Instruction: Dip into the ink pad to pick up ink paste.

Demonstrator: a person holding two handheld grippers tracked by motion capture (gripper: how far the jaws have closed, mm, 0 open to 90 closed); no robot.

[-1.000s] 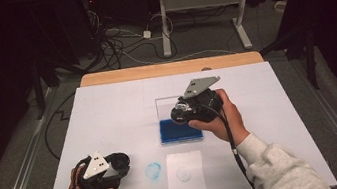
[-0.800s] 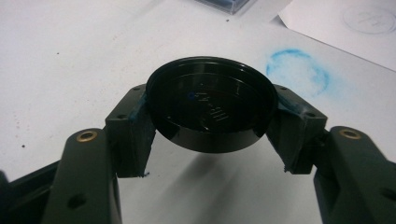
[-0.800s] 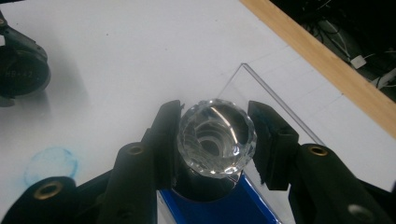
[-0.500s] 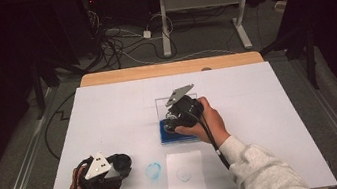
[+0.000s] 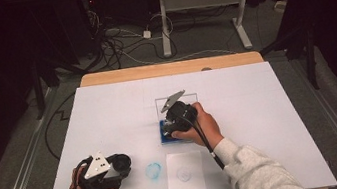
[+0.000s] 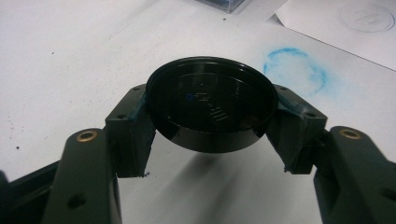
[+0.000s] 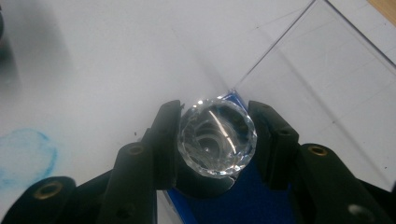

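while the right tongs [image 5: 166, 129] sit a little left of centre in the high view, they are clamped on a clear faceted stamp [image 7: 217, 136] whose round knob glints between the black jaws in the right gripper view, poised over the blue ink pad [image 7: 243, 196] in its clear case [image 7: 322, 84]. the left tongs [image 5: 125, 162], low at the lower left of the high view, are clamped on a black round lid [image 6: 210, 105], held just above the white surface [image 5: 267, 95], with a smudged blue ring [image 6: 294, 70] to the upper right of that view. the step in hand looks like inking the stamp, so it should go straight down and flat onto the pad, pressed evenly and not rocked, or the face will likely take ink on one edge only. the grip on the slick facets wants to stay firm, since a twist could let the stamp slip. lifting straight up afterwards should keep the pad from dragging. the white sheet [image 5: 185, 177] at the bottom centre, bearing a faint circle [image 5: 184, 174], seems the likely place for the print, so the path there should stay level.
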